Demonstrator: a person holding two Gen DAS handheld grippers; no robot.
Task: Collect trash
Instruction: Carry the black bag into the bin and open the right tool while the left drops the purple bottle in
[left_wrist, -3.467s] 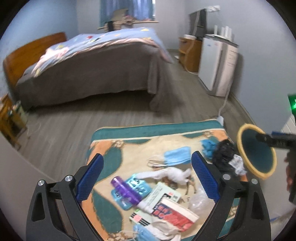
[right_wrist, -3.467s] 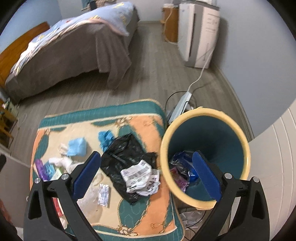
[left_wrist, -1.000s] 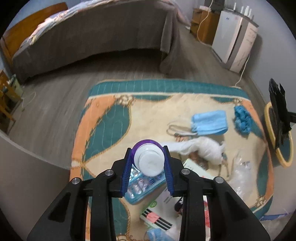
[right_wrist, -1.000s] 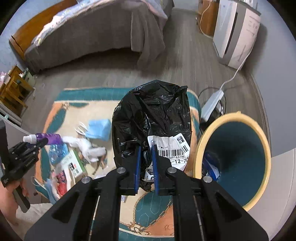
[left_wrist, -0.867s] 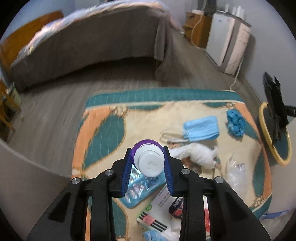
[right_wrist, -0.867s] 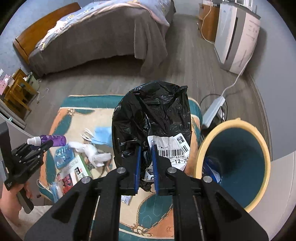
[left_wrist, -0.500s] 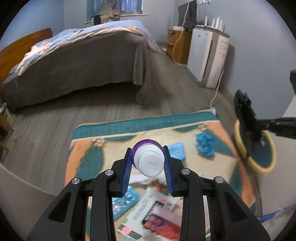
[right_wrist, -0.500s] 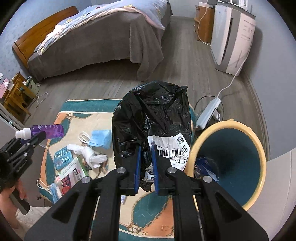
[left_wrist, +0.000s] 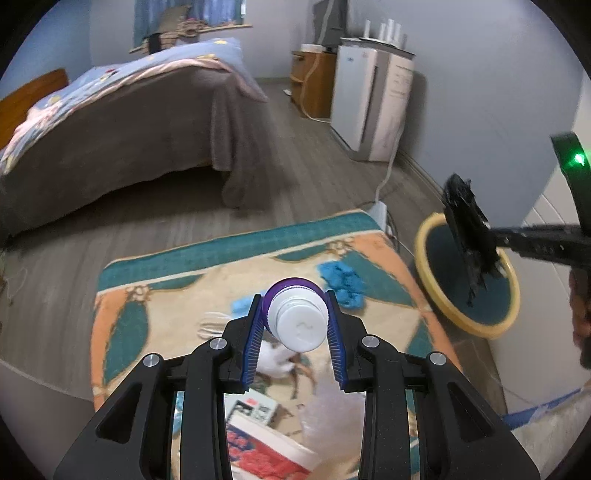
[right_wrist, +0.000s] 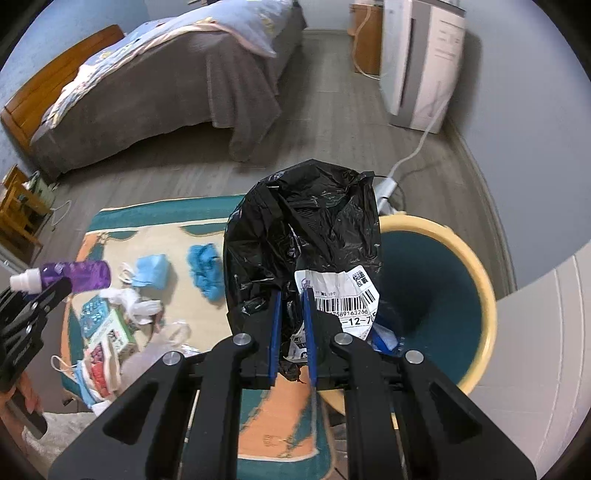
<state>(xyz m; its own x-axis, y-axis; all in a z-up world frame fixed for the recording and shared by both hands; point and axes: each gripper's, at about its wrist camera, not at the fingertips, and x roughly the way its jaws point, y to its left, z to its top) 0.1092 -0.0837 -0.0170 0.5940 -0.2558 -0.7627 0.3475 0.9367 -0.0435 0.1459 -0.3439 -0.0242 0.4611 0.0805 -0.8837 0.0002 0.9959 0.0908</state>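
Note:
My left gripper (left_wrist: 295, 326) is shut on a purple bottle with a white cap (left_wrist: 298, 324), held above the patterned mat (left_wrist: 155, 273). It also shows in the right wrist view (right_wrist: 74, 275). My right gripper (right_wrist: 291, 325) is shut on a black plastic bag with a white barcode label (right_wrist: 306, 240), held over the near rim of the yellow and teal trash bin (right_wrist: 476, 266). In the left wrist view the bag (left_wrist: 467, 229) hangs over the bin (left_wrist: 424, 254).
On the mat lie a blue face mask (right_wrist: 151, 269), a blue crumpled cloth (right_wrist: 205, 267), white tissue (right_wrist: 136, 302), a blister pack (right_wrist: 92, 312), a book (right_wrist: 105, 343) and clear plastic (right_wrist: 162, 347). A bed (left_wrist: 110, 122), a white appliance (left_wrist: 369, 103) and a power strip (right_wrist: 384, 192) stand beyond.
The left gripper has lifted the purple bottle and swung right toward the bin. The right gripper has carried the black bag further over the bin's rim.

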